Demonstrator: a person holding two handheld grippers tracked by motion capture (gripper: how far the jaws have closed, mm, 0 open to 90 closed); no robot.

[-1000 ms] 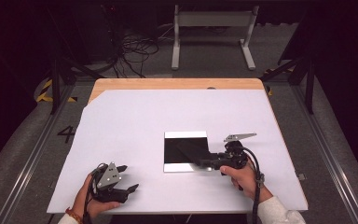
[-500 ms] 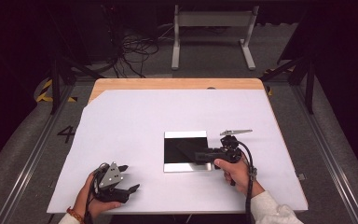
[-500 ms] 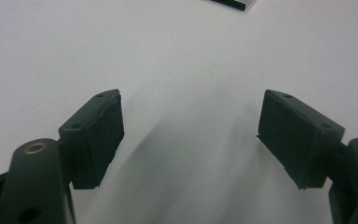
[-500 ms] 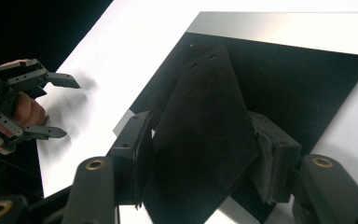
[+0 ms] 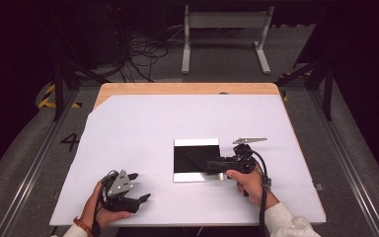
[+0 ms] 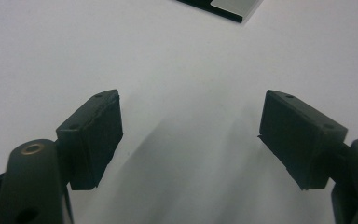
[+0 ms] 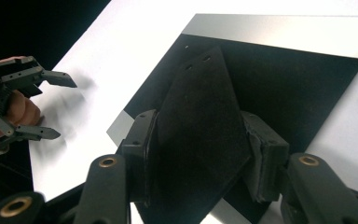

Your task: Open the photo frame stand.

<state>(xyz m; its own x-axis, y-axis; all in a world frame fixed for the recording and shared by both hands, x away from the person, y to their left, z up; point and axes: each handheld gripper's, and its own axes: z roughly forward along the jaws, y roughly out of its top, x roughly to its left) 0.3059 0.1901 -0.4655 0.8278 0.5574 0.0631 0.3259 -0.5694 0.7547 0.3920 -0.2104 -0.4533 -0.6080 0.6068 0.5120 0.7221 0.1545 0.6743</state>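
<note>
A person seated at a white-covered table (image 5: 143, 128) works 2 handheld grippers over a flat black sheet (image 5: 196, 159) with silver edges that lies just right of the table's middle. The right gripper (image 5: 212, 165), held in the right hand (image 5: 244, 181), reaches in from the sheet's right side, and its jaws have just been closing around a dark, pointed, stiff piece (image 7: 200, 121) that stands tilted above the sheet. In the right gripper view the piece sits between the 2 pads (image 7: 265, 158), which bear against its sides; 2 small holes show near its upper tip, and the sheet's silver strip (image 7: 279, 35) runs along the far edge behind it. The left gripper (image 5: 139, 186) rests near the table's front edge, well apart from the sheet, in the person's left hand (image 5: 103, 210), its jaws spread wide with nothing between them. In the left gripper view its 2 pads (image 6: 95, 135) frame bare white tabletop, with 1 corner of the sheet (image 6: 223, 9) visible at the top. Beyond the table, cables (image 5: 138, 49) lie tangled on the grey floor beside the feet of a white stand (image 5: 224, 29).
</note>
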